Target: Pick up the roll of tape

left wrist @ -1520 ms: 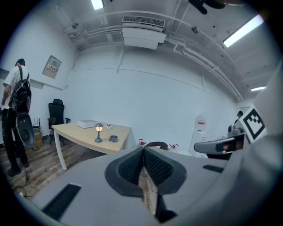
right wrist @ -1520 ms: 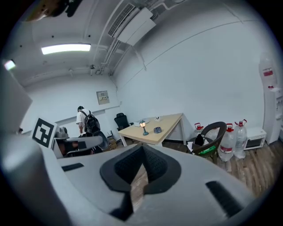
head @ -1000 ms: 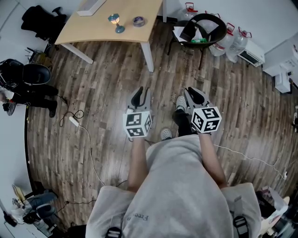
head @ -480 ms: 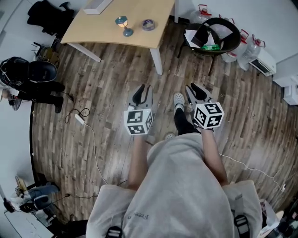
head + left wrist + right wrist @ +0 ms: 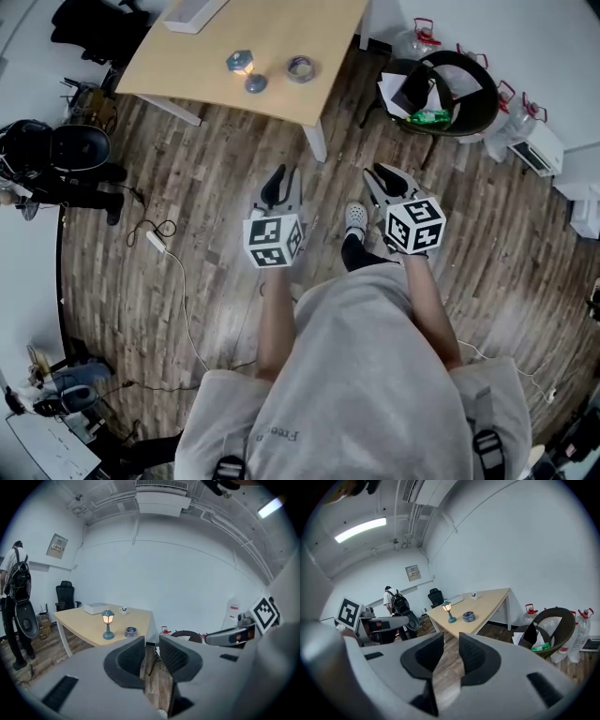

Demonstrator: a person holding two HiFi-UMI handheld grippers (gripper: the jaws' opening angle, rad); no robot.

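The roll of tape (image 5: 300,67) lies flat on the light wooden table (image 5: 328,37), next to a small lit blue lantern lamp (image 5: 242,67). Both grippers hang over the wood floor, well short of the table and pointing toward it. My left gripper (image 5: 284,175) is open, with only floor showing between its pads. My right gripper (image 5: 377,174) is open too and holds nothing. In the left gripper view the tape (image 5: 131,631) sits beyond and left of the left gripper (image 5: 151,654). In the right gripper view the tape (image 5: 468,616) lies ahead of the right gripper (image 5: 451,656).
A dark round basket chair (image 5: 473,80) with papers stands right of the table, water jugs (image 5: 511,117) behind it. A person with a backpack (image 5: 42,155) stands at the left. A power strip and cable (image 5: 155,239) lie on the floor. A white box (image 5: 192,13) rests on the table's far side.
Both grippers have travelled forward toward the table together with the person. The table, tape and lamp now sit lower and closer in the head view.
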